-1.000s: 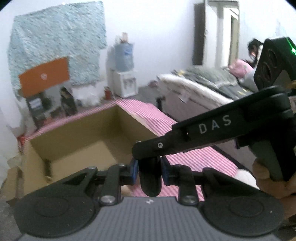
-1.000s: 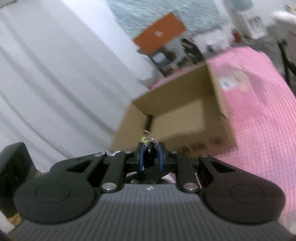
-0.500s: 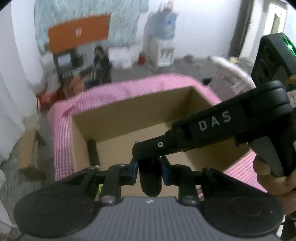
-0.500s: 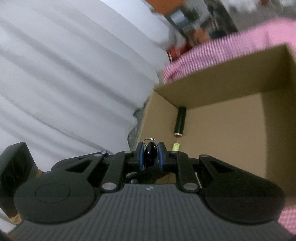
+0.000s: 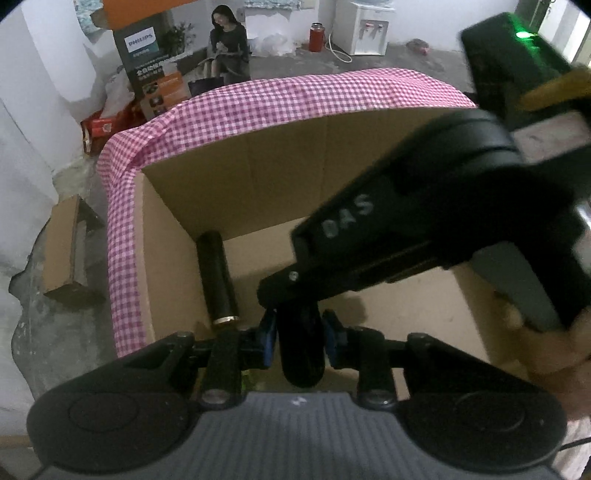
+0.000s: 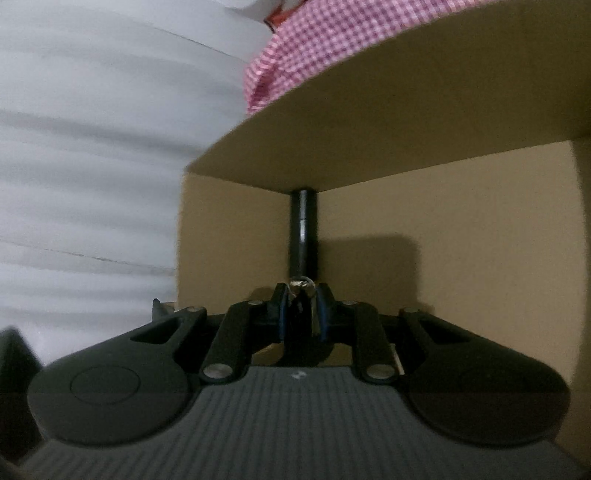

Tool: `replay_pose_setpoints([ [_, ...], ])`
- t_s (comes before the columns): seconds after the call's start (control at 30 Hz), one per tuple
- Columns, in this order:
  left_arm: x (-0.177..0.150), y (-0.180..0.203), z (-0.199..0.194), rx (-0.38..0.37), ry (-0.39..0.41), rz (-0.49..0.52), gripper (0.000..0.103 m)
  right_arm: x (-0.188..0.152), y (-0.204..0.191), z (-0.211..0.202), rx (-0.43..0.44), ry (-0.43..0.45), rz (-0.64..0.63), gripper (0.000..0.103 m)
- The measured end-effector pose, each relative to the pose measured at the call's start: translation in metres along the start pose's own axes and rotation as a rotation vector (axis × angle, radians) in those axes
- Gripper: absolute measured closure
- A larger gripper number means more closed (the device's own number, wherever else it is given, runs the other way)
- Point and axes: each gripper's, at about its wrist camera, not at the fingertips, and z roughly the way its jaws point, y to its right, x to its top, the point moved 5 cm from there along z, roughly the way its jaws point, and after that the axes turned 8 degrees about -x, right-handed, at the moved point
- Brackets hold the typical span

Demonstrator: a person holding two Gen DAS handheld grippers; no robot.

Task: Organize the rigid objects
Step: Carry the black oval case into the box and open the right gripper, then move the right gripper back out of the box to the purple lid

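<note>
My left gripper hangs over the open cardboard box with a black rounded object between its blue pads; its jaws are opening. My right gripper is low inside the box, and its jaws are opening too. The pads still hold a small black fob with a metal ring. Its finger crosses the left wrist view from the right. A black tube with a gold end lies along the box's left wall, straight ahead of the right gripper, where the tube points into the corner.
The box stands on a pink checked cloth that drapes over the table's edges. Beyond are a concrete floor, a small cardboard carton, printed boxes and a white water dispenser. A hand grips the right gripper's handle.
Both grippers swung towards the box and tipped downward. The right one sank inside it towards the black tube. Each keeps its object between the pads.
</note>
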Motion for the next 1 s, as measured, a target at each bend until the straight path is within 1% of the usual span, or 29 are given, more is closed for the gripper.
replay_pose_setpoints([
  [0.07,0.001,0.0,0.001,0.006,0.008,0.009,0.073,0.005,0.002,0.005,0.003,-0.011,0.011,0.084],
  [0.1,0.001,0.001,0.001,0.008,0.015,0.012,0.071,0.005,0.002,0.007,0.007,-0.013,0.016,0.082],
  [0.17,0.002,0.002,-0.003,0.009,0.031,0.019,0.066,0.004,0.006,0.008,0.004,-0.015,0.024,0.068],
  [0.27,0.002,0.005,-0.013,0.0,0.062,0.022,0.063,0.004,0.007,0.01,-0.001,-0.012,0.026,0.063],
  [0.37,0.002,0.007,-0.025,-0.023,0.099,0.01,0.06,-0.001,0.007,0.003,0.006,0.003,0.018,0.06],
  [0.4,0.001,0.009,-0.031,-0.031,0.117,0.008,0.057,0.003,0.009,0.001,0.006,0.011,0.014,0.059],
  [0.43,0.001,0.011,-0.037,-0.037,0.134,0.008,0.055,-0.012,0.007,-0.009,0.008,0.021,0.006,0.058],
  [0.57,-0.004,0.02,-0.067,-0.058,0.207,0.014,0.052,-0.017,0.004,-0.031,0.026,0.065,-0.006,0.057],
  [0.67,-0.013,0.029,-0.092,-0.075,0.263,0.025,0.049,-0.025,-0.002,-0.055,0.045,0.118,-0.035,0.057],
  [0.73,-0.02,0.038,-0.107,-0.08,0.299,0.042,0.044,-0.035,-0.008,-0.074,0.058,0.157,-0.07,0.057],
  [0.9,-0.049,0.061,-0.143,-0.103,0.379,0.086,0.036,-0.078,-0.022,-0.136,0.091,0.288,-0.183,0.055],
  [1.0,-0.07,0.077,-0.154,-0.128,0.414,0.107,0.029,-0.111,-0.015,-0.18,0.1,0.379,-0.249,0.047],
])
